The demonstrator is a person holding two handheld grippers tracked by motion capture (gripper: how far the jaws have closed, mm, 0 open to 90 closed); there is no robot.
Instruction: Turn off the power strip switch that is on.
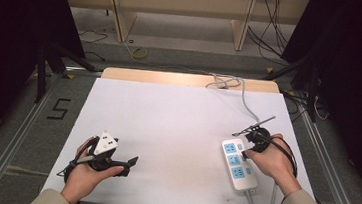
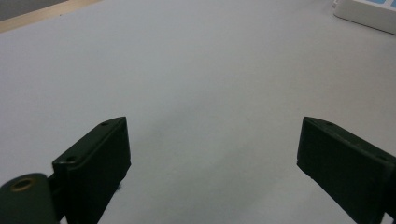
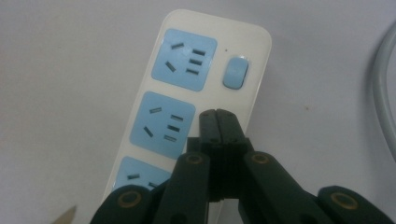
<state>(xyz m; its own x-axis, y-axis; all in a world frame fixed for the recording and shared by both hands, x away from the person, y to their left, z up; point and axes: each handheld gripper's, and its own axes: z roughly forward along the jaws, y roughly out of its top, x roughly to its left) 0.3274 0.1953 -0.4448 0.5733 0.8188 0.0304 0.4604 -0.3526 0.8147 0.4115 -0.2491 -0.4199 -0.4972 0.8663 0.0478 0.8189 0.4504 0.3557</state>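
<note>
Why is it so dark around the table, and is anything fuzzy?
High view: light falls on the white table, the room's sides stay black. Left gripper view: the power strip at the corner looks soft. Right gripper view: the strip's sockets are sharp, the right hand-held gripper close up is slightly blurred.

A white surface [image 1: 167,116] with a wooden far edge stands on a grey floor [image 1: 185,37]. Beyond it is a pale wooden shelf frame [image 1: 178,4]. Cables [image 1: 271,35] trail across the floor. Dark curtains [image 1: 10,30] flank both sides.
</note>
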